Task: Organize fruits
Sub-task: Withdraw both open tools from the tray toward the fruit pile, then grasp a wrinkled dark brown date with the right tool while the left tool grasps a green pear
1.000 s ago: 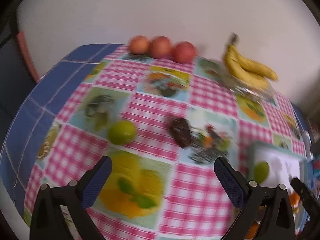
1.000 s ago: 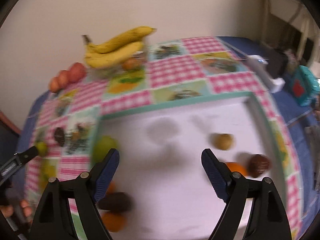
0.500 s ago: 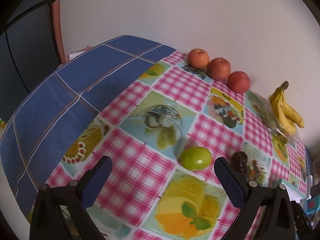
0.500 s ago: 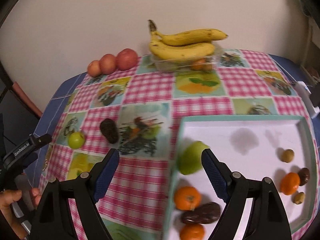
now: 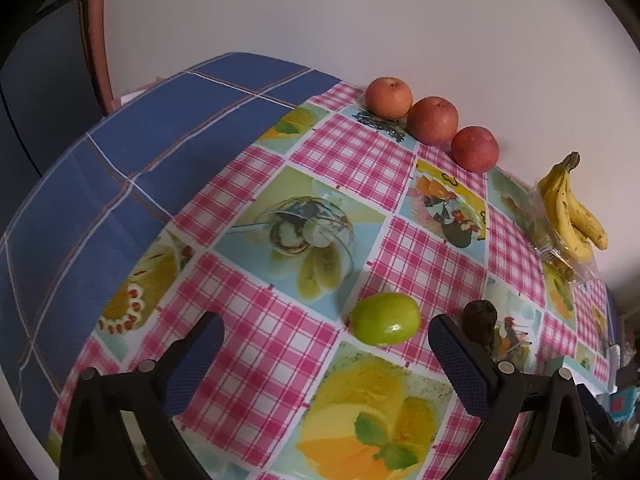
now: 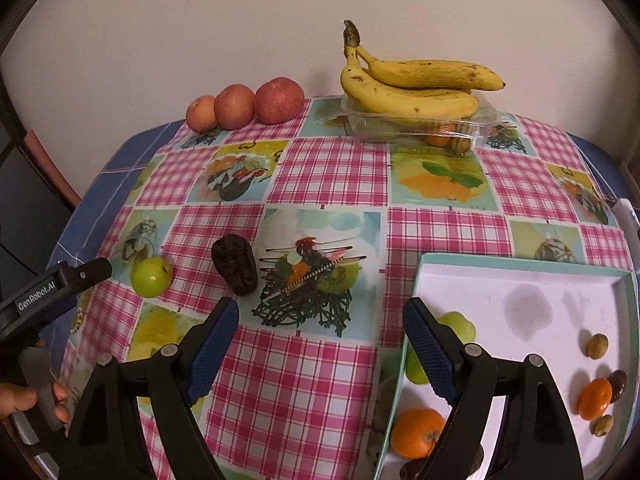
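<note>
Checked cloth (image 6: 328, 168) covers the worktop by a plain wall (image 6: 200, 20). Only the right view shows the tray (image 6: 520, 276). Both claws, left (image 5: 326, 346) and right (image 6: 320, 340), gape empty.

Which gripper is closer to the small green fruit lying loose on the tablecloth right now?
Left. The left gripper is open right in front of the green fruit, its fingertip almost touching it in the right wrist view. The right gripper is open farther off, beside the tray.
</note>
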A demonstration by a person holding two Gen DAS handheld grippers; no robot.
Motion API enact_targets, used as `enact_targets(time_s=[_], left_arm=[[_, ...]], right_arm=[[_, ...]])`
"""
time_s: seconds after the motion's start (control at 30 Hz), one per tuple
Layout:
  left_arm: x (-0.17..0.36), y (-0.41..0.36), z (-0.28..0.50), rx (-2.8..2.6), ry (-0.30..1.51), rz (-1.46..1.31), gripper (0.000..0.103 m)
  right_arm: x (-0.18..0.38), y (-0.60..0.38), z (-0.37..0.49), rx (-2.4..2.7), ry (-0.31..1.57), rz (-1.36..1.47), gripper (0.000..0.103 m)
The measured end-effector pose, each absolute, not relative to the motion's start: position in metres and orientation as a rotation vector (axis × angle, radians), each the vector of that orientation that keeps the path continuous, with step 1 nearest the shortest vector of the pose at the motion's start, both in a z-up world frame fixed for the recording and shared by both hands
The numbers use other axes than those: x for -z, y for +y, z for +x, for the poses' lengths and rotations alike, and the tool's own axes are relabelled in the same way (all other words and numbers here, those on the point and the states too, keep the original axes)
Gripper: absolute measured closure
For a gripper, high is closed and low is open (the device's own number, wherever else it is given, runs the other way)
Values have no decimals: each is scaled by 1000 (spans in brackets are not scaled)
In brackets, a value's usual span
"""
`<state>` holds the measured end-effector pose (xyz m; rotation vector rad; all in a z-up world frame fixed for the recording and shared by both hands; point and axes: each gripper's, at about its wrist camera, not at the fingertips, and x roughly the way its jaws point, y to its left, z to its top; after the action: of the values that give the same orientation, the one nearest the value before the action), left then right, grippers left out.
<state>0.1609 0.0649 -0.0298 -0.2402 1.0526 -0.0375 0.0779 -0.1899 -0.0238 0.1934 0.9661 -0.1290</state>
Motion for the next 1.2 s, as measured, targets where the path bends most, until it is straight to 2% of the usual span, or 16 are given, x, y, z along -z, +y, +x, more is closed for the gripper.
enact_targets(time_s=[0.33,0.5,0.57,0.8,0.9,1.03,1.13,1.2], left_arm=[[47,54,183,98,1108,-305,0],[58,51,188,118,1143,-327,4],[63,51,190,113,1158,-333,9],[74,48,191,122,1183,-335,13],[74,45,192,143,1176,-340,21],[74,40,193,196,1180,-364,37],[74,37,193,234,1189,-387,50],[74,36,193,237,1190,-387,51]], right_arm=[[40,-181,112,92,977,184,19],[56,-166,129,44,990,207,20],[63,-160,134,31,1002,196,26],[76,-151,145,8,1009,187,36],[77,-150,149,-15,1004,203,49],[80,-151,150,-22,999,223,59],[81,-154,149,-21,994,245,63],[80,-157,148,-14,992,255,66]])
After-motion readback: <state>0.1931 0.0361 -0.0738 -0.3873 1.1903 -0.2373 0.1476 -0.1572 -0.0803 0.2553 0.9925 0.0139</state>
